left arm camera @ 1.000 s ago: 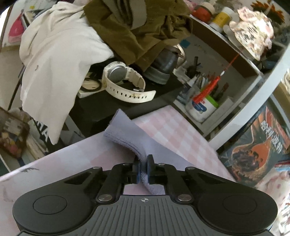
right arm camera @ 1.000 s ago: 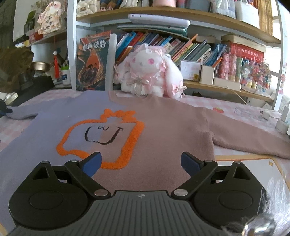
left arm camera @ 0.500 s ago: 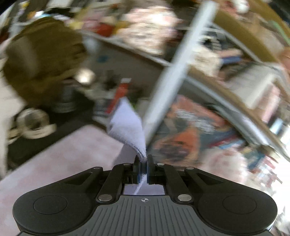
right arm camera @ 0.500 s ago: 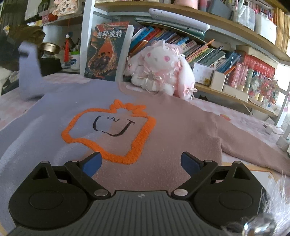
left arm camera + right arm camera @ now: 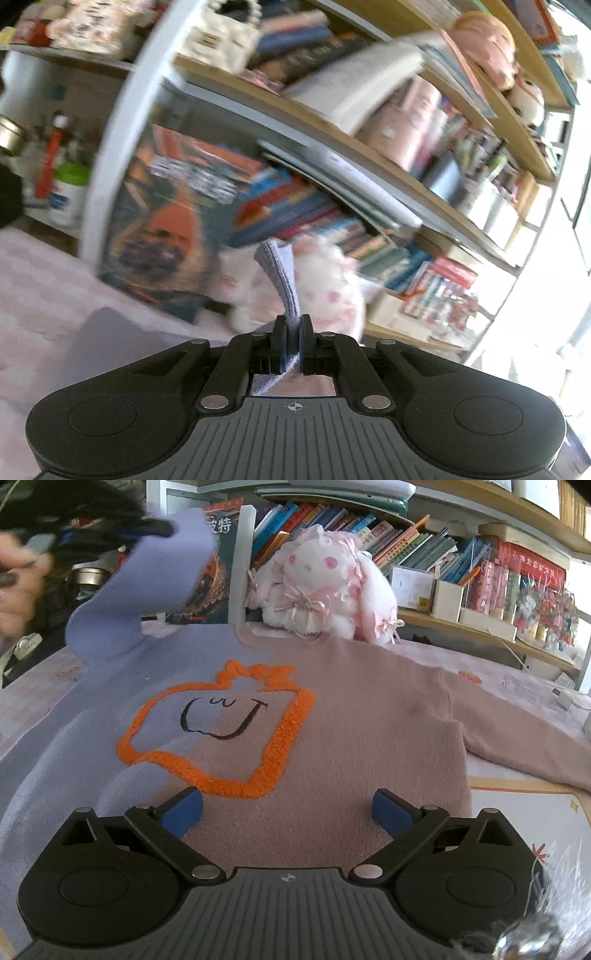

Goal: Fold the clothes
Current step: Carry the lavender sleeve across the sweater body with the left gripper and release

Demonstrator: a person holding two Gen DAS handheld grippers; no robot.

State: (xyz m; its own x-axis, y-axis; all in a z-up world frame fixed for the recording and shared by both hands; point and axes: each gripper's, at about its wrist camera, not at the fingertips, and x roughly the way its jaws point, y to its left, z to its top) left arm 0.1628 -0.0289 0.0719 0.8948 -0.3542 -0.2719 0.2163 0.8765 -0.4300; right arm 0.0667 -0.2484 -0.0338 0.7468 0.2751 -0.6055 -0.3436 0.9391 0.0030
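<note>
A sweater (image 5: 332,716), half lilac and half dusty pink with an orange outlined face, lies flat on the table. My left gripper (image 5: 291,341) is shut on the cuff of the lilac sleeve (image 5: 282,280). In the right wrist view that sleeve (image 5: 147,590) is lifted high above the sweater's left shoulder, held by the left gripper (image 5: 155,526). My right gripper (image 5: 288,808) is open and empty, low over the sweater's lower front. The pink sleeve (image 5: 524,738) lies stretched out to the right.
A pink and white plush rabbit (image 5: 317,587) sits behind the sweater's collar, against bookshelves (image 5: 461,554). A poster book (image 5: 218,583) stands at the back left. A white cable (image 5: 565,701) lies at the far right. The tablecloth (image 5: 33,698) is pink checked.
My left gripper has lifted the lilac sleeve off the table and swung it up and to the right, over the sweater. The right gripper has moved slightly closer over the sweater.
</note>
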